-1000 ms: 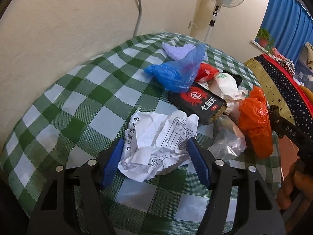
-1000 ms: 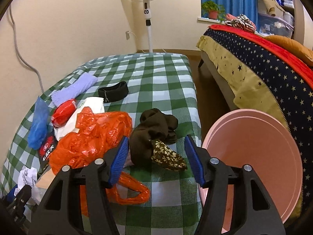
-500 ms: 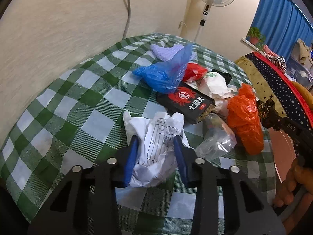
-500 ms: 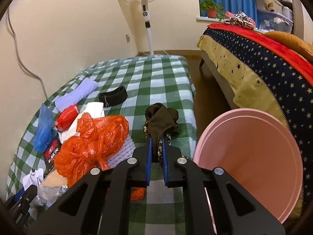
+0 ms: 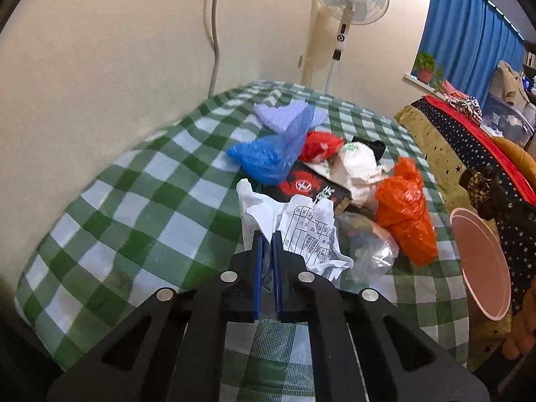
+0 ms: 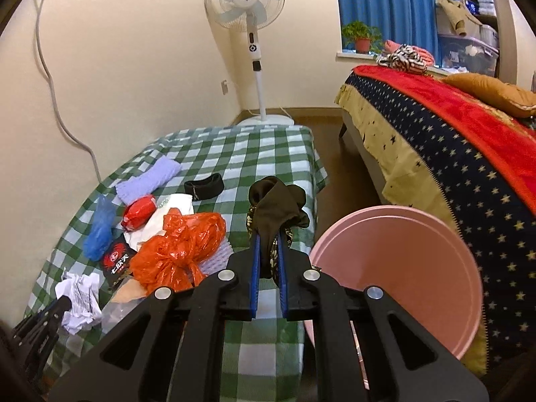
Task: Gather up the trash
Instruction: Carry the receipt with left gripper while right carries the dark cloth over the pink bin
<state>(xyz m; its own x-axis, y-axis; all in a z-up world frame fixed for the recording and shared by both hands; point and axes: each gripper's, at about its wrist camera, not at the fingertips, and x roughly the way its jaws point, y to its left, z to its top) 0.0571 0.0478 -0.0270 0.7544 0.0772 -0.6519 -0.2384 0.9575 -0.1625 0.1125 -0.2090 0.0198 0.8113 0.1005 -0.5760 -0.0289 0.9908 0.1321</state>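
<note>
Both claws clamped on trash over the checked table

2 grips are full. My left gripper (image 5: pixel 267 236) has its blue pads pressed together on the crumpled white paper (image 5: pixel 301 231), which bulges up and to the right of the fingertips, above the green-and-white checked tablecloth (image 5: pixel 144 201). My right gripper (image 6: pixel 268 234) is pinched tight on a dark brown cloth wad (image 6: pixel 276 206) with a leopard-print patch, held up off the table, just left of the pink bucket (image 6: pixel 398 268) that stands open beside the table edge.

Beyond the paper lies the rest of the pile: a black snack packet (image 5: pixel 311 189) with a red crab print, a blue plastic bag (image 5: pixel 268 154), a red wrapper (image 5: pixel 320 145), a white bag (image 5: pixel 360 167), an orange plastic bag (image 5: pixel 407 214) and a clear plastic bag (image 5: pixel 372 251) touching the paper's right edge. Farther back rest a lavender cloth (image 6: pixel 149 179) and a black band (image 6: pixel 204 184). A standing fan (image 6: pixel 246 3) is by the wall.
</note>
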